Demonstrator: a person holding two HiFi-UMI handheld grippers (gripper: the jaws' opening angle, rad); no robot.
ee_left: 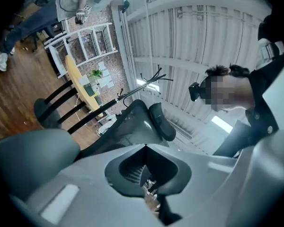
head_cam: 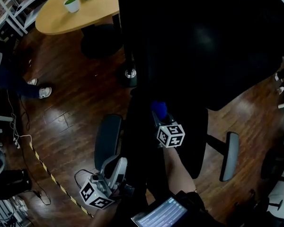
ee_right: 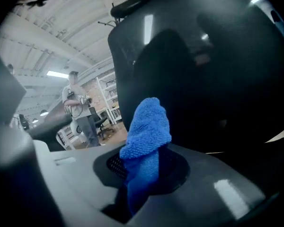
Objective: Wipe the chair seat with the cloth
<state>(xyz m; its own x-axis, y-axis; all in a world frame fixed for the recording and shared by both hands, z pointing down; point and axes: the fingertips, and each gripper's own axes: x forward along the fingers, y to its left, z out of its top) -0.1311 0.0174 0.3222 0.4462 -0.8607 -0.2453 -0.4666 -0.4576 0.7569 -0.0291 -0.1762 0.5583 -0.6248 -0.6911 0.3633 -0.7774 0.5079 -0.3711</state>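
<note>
Gripping cloth in right tool, barely visible from head view

Cloth: blue, nubbly terry. Floor: dark glossy wood planks. Tabletop: pale smooth wood.

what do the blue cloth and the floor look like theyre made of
Cloth: probably microfibre or terry, matt blue; its surface shows a nubby looped pile. Floor: dark wood or wood-look planks, with visible plank seams and grain and a slight sheen. Which of the two it is cannot be told.
</note>
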